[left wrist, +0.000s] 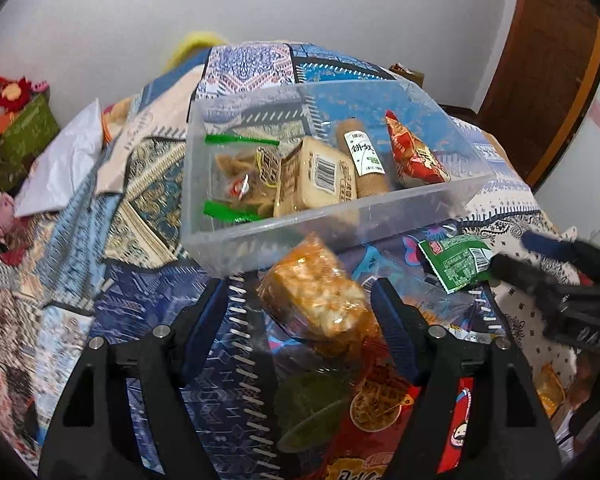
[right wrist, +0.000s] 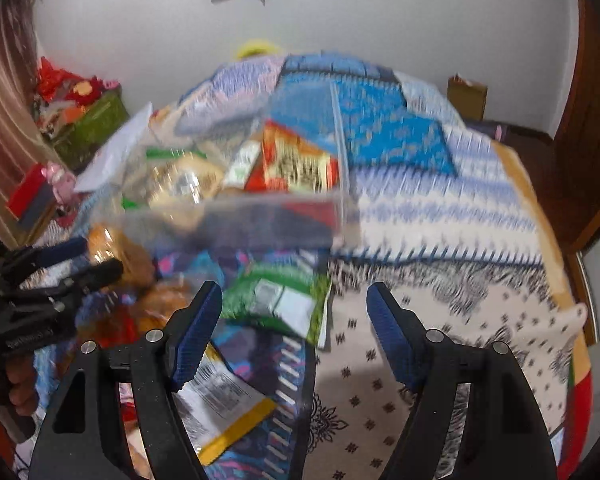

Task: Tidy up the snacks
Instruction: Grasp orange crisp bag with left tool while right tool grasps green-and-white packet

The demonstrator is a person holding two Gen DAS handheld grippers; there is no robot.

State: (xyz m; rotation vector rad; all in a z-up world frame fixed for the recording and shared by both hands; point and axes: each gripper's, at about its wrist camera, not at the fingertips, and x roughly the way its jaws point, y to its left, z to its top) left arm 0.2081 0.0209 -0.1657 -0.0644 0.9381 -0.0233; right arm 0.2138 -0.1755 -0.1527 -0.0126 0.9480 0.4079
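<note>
On the patterned quilt (left wrist: pixel 160 320) ahead of you sits a clear plastic bin (left wrist: pixel 340 216), and it already holds four snacks. At its left end lies a clear pouch with green seals (left wrist: pixel 240 176); beside that, a tan block-shaped pack (left wrist: pixel 316 176) shows its barcode; next comes a brown stick-shaped snack with a white label (left wrist: pixel 364 156), its long axis running from the near wall toward the far wall; and at the right end a red packet (left wrist: pixel 416 156) leans the same way. In your right wrist view the bin (right wrist: pixel 276 216) is blurred, so its contents read only as colour patches.

Your left gripper (left wrist: pixel 300 300) has its jaws spread wide, and an orange snack in clear wrap (left wrist: pixel 320 296) lies between them just short of the bin's near wall; you cannot tell whether either finger touches it. Its long axis slants from the upper left to the lower right of your left wrist view, one end toward the bin.

Your right gripper (right wrist: pixel 294 308) is also released, jaws well apart, over a green packet (right wrist: pixel 276 304) that lies flat on the quilt near the bin. A yellow-edged packet (right wrist: pixel 228 408) lies below your left finger there.
</note>
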